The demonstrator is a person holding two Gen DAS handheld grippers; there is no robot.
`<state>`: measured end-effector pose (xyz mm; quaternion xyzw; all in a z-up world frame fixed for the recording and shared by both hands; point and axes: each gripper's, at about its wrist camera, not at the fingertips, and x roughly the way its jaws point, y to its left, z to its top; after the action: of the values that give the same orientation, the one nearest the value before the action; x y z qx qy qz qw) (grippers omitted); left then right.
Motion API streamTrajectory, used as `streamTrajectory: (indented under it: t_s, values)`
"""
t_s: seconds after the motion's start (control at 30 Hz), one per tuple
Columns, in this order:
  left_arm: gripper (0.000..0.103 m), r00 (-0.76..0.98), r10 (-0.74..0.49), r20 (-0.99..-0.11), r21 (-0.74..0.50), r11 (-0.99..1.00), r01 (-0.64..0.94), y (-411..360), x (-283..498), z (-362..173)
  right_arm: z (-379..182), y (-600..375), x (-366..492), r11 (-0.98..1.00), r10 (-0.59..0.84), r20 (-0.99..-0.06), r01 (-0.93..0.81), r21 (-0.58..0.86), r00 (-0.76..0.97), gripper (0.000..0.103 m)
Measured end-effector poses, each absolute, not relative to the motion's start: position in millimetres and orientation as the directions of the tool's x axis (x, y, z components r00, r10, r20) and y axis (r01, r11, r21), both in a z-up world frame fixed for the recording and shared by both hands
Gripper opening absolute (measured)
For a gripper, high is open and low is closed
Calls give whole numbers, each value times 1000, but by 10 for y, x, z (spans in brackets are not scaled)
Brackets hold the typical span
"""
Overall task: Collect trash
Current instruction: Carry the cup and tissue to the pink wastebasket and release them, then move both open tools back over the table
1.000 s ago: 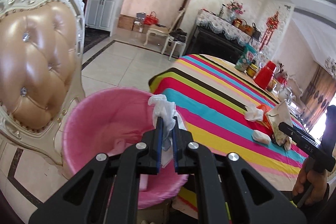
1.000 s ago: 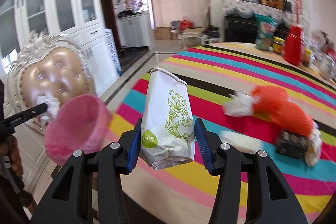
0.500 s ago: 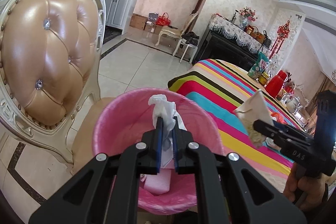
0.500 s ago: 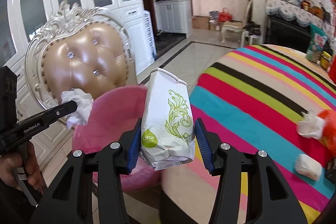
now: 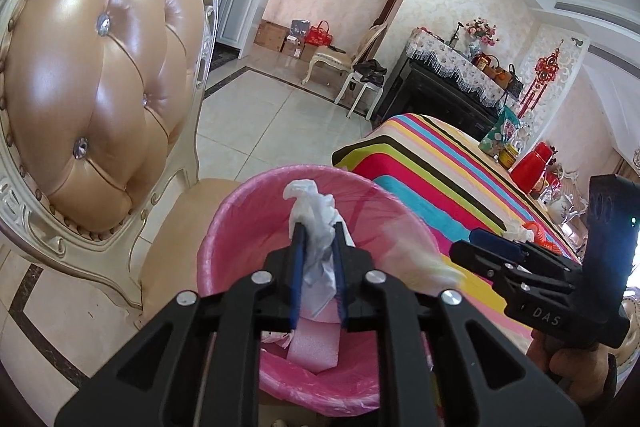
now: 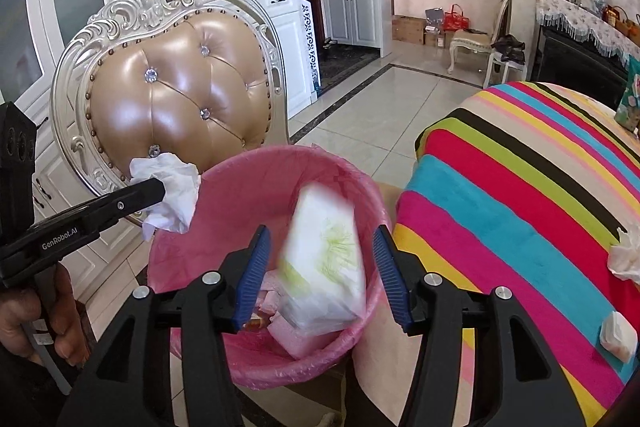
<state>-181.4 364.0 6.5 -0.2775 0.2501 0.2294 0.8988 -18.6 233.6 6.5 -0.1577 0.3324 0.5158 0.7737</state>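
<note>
We have both tongs over the pink-lined trash bin [image 6: 256, 195], which sits on the seat of the tufted tan chair [image 6: 180, 91] just beside the striped tabletop [image 6: 520, 187]. Right tongs [image 6: 320, 267]: jaws apart and opening, blue pads clear of the white paper bag with green print [image 6: 324, 259], which is blurred between them and sits partly inside the bin, no pad contact visible. Left tongs [image 5: 318, 263]: jaws opening, only a narrow gap, with the crumpled white tissue [image 5: 314, 223] between the pads and sticking up past the tips; from the left wrist view it looks touched on both sides, from the right wrist view it hangs at the tip over the bin's near-left rim. Inside the bin we see a pink foam piece [image 5: 316, 347] and other scraps. Left on the tabletop: a crumpled tissue [image 6: 626, 255] at the right edge and a small white wad [image 6: 618, 337] nearer us. A hand [image 6: 36, 323] grips the left tool's handle. Far end of the tabletop holds a red kettle [image 5: 530, 167] and a snack bag [image 5: 498, 135].
</note>
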Motion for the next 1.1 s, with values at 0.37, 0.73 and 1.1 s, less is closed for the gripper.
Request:
streamTrajectory:
  t_s: [0.37,0.73,1.1]
  values:
    - [38,773,265,-577,-396,737,-548,3674,-1827,17,71,2244,-114,451,685,-673,-888,90,279,69]
    - [38,781,243,-575,-382,765,-519,3476,-1684,41,142,1749,100,528,670,-655,-845,88,350,75]
    - [41,792,183,-583,-351,822,-448,3033,-1226,121,219,1016,431,619,637,-631,-782,77,443,79]
